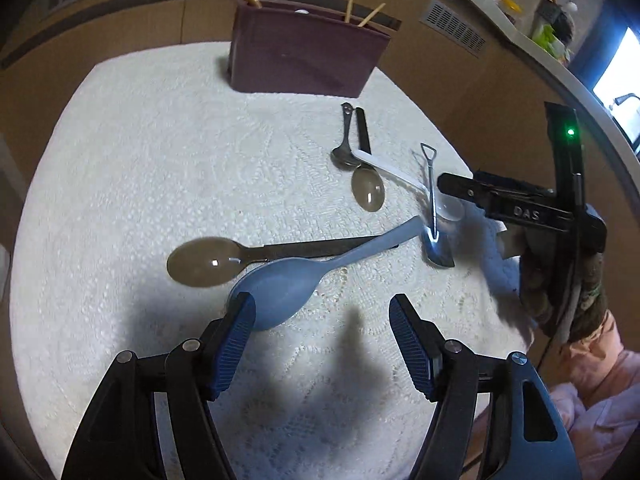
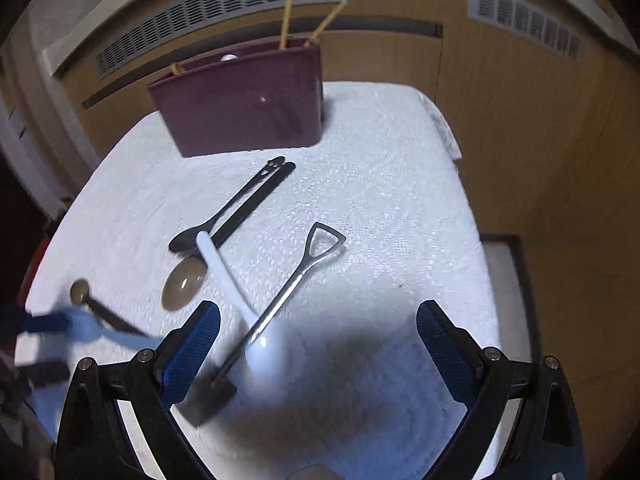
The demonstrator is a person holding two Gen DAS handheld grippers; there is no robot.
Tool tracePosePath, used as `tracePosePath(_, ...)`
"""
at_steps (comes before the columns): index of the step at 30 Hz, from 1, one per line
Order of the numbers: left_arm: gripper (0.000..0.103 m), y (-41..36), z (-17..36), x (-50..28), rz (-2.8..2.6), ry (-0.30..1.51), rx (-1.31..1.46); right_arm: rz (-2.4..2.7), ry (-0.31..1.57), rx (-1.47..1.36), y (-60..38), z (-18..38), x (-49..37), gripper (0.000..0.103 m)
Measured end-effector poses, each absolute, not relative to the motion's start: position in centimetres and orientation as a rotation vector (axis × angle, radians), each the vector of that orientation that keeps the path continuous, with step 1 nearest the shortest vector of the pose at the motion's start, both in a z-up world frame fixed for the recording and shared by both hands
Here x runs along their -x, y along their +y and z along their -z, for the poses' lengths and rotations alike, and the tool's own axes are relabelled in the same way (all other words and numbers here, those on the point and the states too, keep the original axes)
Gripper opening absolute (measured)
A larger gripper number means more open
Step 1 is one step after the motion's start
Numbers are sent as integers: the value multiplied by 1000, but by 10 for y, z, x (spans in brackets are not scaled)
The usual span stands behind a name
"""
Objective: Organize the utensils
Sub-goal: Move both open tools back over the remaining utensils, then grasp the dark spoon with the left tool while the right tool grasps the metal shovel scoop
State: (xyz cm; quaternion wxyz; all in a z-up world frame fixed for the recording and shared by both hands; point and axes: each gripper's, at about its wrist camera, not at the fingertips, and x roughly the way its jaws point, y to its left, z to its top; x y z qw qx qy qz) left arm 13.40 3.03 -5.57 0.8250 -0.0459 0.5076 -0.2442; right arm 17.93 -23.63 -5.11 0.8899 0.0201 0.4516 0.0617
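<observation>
Several spoons lie on a white lace cloth (image 1: 160, 140). My left gripper (image 1: 324, 320) is open low over the cloth, and the bowl of a pale blue spoon (image 1: 288, 284) sits just inside its left pad. A brown clear spoon with a black handle (image 1: 204, 262) lies beside the blue one. My right gripper (image 2: 316, 324) is open wide. Between its pads lie a metal shovel-shaped spoon (image 2: 296, 280) and the bowl of a white plastic spoon (image 2: 224, 276), neither of them gripped. At the back stands a maroon holder (image 2: 244, 108) with wooden chopsticks (image 2: 286, 16) in it.
A smaller brown clear spoon (image 2: 184, 286) and a dark metal spoon (image 2: 224, 216) lie side by side in the middle of the cloth. Wooden panels with vent grilles (image 2: 224, 8) rise behind the table. The table edge drops off on the right (image 2: 472, 208).
</observation>
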Motion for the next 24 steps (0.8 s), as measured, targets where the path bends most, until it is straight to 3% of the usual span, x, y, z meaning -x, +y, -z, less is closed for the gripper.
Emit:
tracePosePath(12,70,51,48,-146,437,1030,52,-180,963,-8,-235,61,-160,98)
tracePosePath(18,70,56,53,-137,413,1099,127,-178,1004,-122,-251,70,-134,100)
tracePosePath(24,72,47,68,-161,368,1184,224,-160,992,-65,-243,74,-131,103)
